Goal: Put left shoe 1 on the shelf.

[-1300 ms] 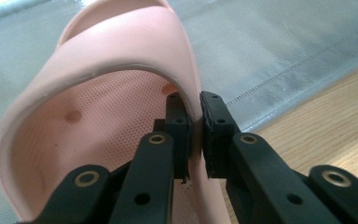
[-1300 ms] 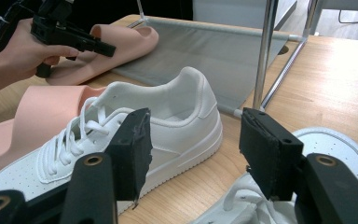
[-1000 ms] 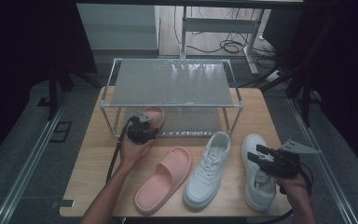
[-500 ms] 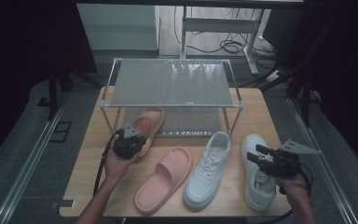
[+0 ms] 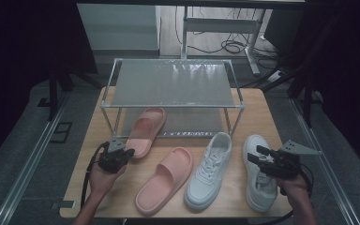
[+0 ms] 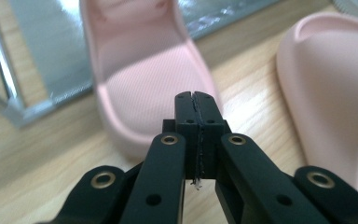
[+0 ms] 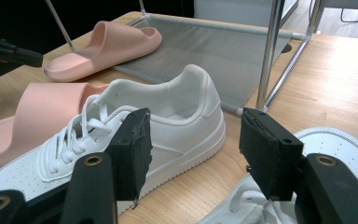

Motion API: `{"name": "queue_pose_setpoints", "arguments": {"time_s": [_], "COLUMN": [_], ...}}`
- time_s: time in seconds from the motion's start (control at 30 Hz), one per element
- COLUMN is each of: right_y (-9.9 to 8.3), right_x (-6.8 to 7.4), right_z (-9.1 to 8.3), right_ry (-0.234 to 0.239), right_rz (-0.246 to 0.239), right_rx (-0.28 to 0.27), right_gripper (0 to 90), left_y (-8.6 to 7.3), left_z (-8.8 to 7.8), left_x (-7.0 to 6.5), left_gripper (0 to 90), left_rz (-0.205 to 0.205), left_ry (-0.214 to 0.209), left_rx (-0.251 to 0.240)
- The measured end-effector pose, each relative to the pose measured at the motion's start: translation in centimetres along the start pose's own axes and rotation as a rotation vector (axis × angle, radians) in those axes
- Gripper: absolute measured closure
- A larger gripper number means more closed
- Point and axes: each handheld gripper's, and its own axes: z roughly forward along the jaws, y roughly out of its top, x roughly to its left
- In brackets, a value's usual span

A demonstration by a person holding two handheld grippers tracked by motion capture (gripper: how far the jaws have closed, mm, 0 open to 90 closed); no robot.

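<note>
Your left hand-held gripper (image 5: 122, 154) has just closed, jaws pressed together on nothing, just short of the heel of the slipper (image 5: 144, 130) whose toe lies under the rack (image 5: 173, 84) on the tabletop (image 5: 258, 105). Your right hand-held gripper (image 5: 258, 157) gapes empty above a sneaker (image 5: 258, 178), hiding its laces. No writing is legible.

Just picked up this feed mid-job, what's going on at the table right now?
A person is sorting shoes by a two-tier rack. The left gripper, jaws shut on nothing, sits just off the heel of the pink slide half on the lower shelf. The right gripper hangs open over the right white sneaker.
</note>
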Motion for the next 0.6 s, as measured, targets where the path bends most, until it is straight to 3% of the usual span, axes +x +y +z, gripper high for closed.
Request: {"name": "queue_pose_setpoints", "arguments": {"time_s": [0.33, 0.6], "right_y": [0.0, 0.0], "right_x": [0.1, 0.1], "right_z": [0.0, 0.1], "right_ry": [0.001, 0.001], "right_rz": [0.001, 0.0], "right_rx": [0.001, 0.006], "right_gripper": [44.1, 44.1], "left_y": [-2.6, -3.1], "left_z": [-0.4, 0.0], "left_x": [0.9, 0.8], "left_gripper": [90.0, 90.0], "left_rz": [-0.013, -0.006], "left_ry": [0.011, 0.007], "left_rx": [0.044, 0.067]}}
